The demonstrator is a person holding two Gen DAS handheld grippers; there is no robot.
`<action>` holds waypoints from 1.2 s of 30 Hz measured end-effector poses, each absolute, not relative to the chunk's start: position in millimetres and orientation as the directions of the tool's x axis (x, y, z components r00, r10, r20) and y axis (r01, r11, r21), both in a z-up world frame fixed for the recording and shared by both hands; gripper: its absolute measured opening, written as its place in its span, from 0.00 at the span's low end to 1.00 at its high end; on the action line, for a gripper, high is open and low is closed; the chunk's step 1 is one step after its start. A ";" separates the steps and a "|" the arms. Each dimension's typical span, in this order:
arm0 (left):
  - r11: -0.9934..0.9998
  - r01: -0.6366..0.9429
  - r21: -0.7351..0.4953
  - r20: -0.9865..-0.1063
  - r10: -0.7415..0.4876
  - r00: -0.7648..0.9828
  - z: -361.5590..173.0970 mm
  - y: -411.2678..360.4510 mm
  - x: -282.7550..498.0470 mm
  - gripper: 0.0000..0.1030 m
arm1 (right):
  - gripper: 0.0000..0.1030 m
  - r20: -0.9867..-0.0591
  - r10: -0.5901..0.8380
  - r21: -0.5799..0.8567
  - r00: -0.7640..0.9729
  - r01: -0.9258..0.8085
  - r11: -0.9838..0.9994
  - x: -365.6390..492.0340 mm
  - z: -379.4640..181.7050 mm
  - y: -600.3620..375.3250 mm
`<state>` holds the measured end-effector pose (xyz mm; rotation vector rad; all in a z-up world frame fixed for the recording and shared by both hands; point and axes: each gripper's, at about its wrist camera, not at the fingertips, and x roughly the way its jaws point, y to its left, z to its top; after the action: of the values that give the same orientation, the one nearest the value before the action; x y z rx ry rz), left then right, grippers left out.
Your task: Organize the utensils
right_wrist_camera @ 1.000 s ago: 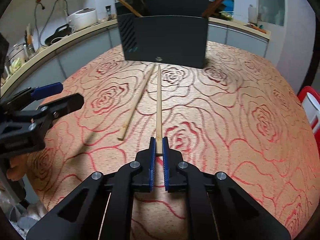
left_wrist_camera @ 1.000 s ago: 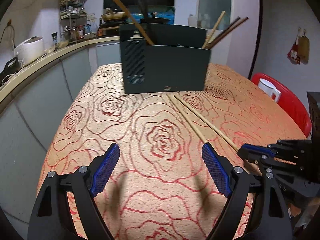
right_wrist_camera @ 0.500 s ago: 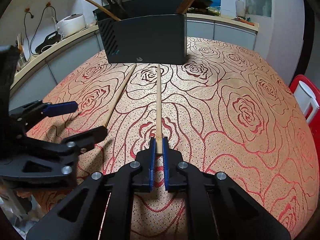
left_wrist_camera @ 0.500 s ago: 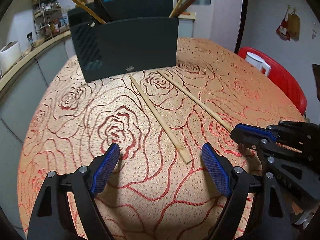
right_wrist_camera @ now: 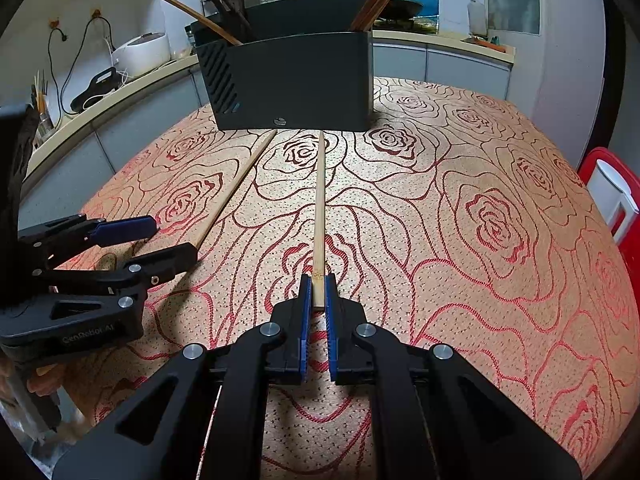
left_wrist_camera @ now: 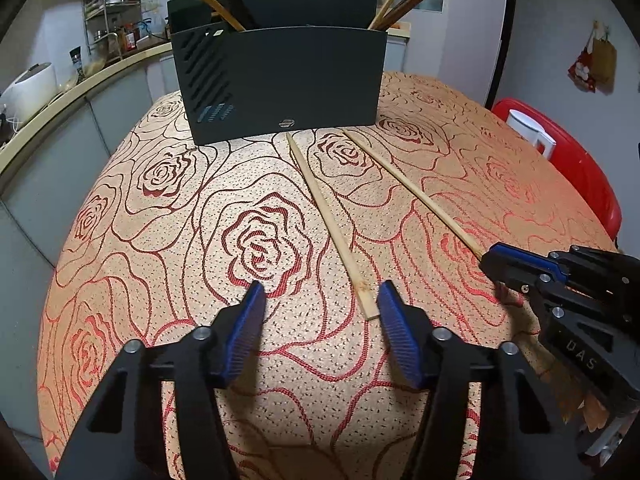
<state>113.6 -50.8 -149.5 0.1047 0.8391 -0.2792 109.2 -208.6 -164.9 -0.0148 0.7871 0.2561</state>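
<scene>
Two pale wooden chopsticks lie on the rose-patterned tablecloth, pointing at a dark utensil holder (left_wrist_camera: 280, 80) that holds several chopsticks. My left gripper (left_wrist_camera: 320, 300) is open, its fingers either side of the near end of the left chopstick (left_wrist_camera: 328, 220), which sits close to the right finger. My right gripper (right_wrist_camera: 314, 300) is shut on the near end of the right chopstick (right_wrist_camera: 319, 208), still resting on the cloth. The right gripper shows in the left wrist view (left_wrist_camera: 490, 260), the left gripper in the right wrist view (right_wrist_camera: 168, 240). The holder also appears in the right wrist view (right_wrist_camera: 292, 84).
A red chair (left_wrist_camera: 580, 176) with a white mug (left_wrist_camera: 530, 132) stands to the right of the table. A kitchen counter (right_wrist_camera: 100, 96) with a rice cooker (right_wrist_camera: 142, 52) and cables runs along the left behind the table.
My left gripper has moved forward and right to the left chopstick's near end, and its fingers have narrowed. My right gripper stays shut on the right chopstick.
</scene>
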 end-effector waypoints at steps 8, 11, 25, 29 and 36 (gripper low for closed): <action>0.944 0.327 -0.028 -0.736 -0.241 0.633 -149.5 -64.3 110.2 0.37 | 0.10 -0.700 0.227 0.081 0.677 -0.240 0.967 107.4 -164.6 -207.3; 0.946 0.323 -0.009 -0.733 -0.226 0.642 -149.6 -66.1 109.2 0.30 | 0.16 -0.700 0.232 0.072 0.675 -0.257 0.964 107.6 -164.6 -204.7; 0.947 0.322 -0.010 -0.729 -0.227 0.646 -148.1 -58.2 105.7 0.07 | 0.07 -0.699 0.196 0.041 0.688 -0.235 0.971 107.3 -164.9 -203.1; 0.951 0.309 0.005 -0.709 -0.215 0.672 -136.9 -49.4 101.1 0.07 | 0.07 -0.693 0.216 0.064 0.688 -0.239 0.969 105.2 -160.3 -205.1; 0.961 0.275 0.031 -0.646 -0.190 0.739 -100.6 -24.9 90.6 0.07 | 0.07 -0.624 0.240 0.101 0.743 -0.228 0.968 95.6 -129.0 -216.6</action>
<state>90.6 -24.9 -100.6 0.1277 0.6939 -0.2560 95.6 -216.6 -129.0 0.0185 0.6865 0.2563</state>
